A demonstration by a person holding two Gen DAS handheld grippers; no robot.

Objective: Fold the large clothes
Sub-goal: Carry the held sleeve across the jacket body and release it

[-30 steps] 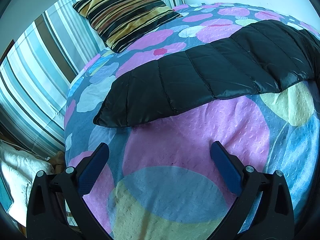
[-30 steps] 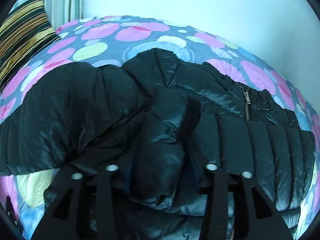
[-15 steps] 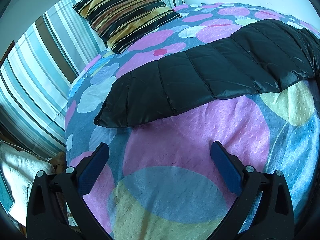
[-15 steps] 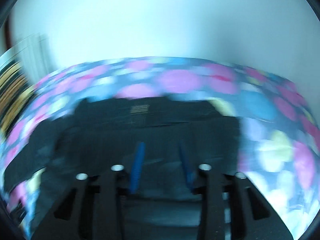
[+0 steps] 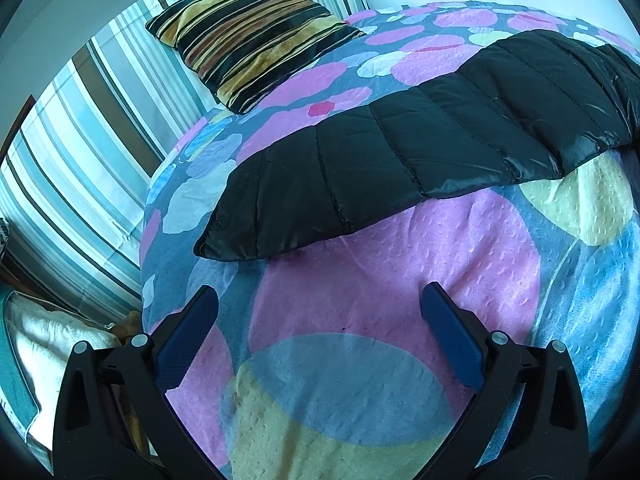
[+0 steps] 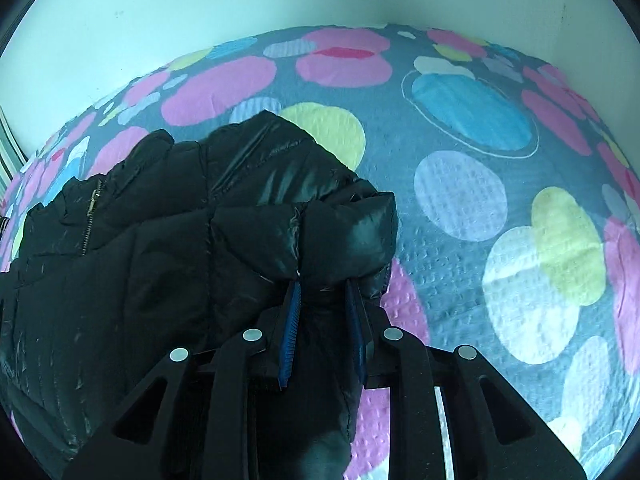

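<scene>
A black quilted puffer jacket [image 6: 180,240] lies spread on a bedspread with coloured circles [image 6: 460,192]. My right gripper [image 6: 322,286] is at the jacket's right-hand corner. Its jaws are closing, and the blue pads [image 6: 291,320] pinch a puffy fold of that corner [image 6: 348,232] between them. In the left wrist view a long jacket sleeve [image 5: 400,152] stretches across the bed, with its cuff end pointing left. My left gripper [image 5: 319,292] hovers open over the bare bedspread [image 5: 400,280], a short way in front of the sleeve, with nothing between its fingers.
A brown-and-black striped pillow [image 5: 248,28] rests at the head of the bed. A blue-and-white striped sheet [image 5: 80,140] hangs down the left side. A white bundle [image 5: 48,340] lies low at the left. A pale wall [image 6: 200,8] stands behind the bed.
The right gripper swung right along the jacket to its corner, rolled, and narrowed its jaws onto the fabric there. The left gripper and the sleeve stayed where they were.
</scene>
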